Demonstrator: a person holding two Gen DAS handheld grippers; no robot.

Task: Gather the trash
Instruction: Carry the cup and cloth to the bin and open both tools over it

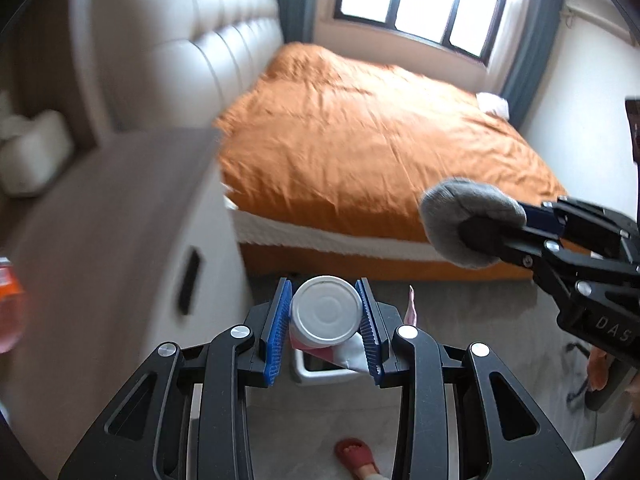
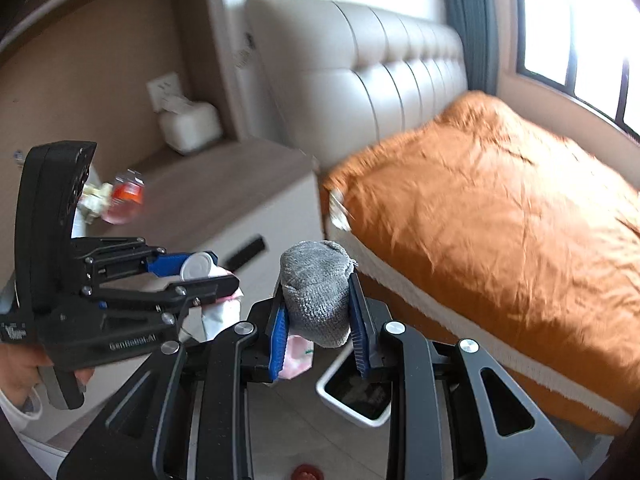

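Blue pads right up close: the left gripper [image 1: 324,320] is clamped on a can [image 1: 325,308], its silver end facing the lens, one finger [image 1: 278,332] pressed to each side, and a crumpled pink-and-white wrapper [image 1: 348,354] is pinched in there too. Over on the other side, the right gripper [image 2: 320,316] squeezes a grey sock [image 2: 316,292] between its fingers [image 2: 360,328], the toe bulging up past the tips; a pink scrap [image 2: 296,360] hangs just below it.

Down under both loads sits a white bin [image 2: 352,414], mouth open, on the grey floor [image 1: 460,308]. It stands in the gap between the counter [image 1: 120,208] and the orange bed [image 1: 380,128], so room is narrow sideways, open above. Both grippers hang close together over that gap, not touching.

On the counter's top, a blurred red-orange bottle [image 2: 126,198] and a white tissue box [image 2: 190,126] at the back. Below, a red slipper [image 1: 356,454] on the floor.
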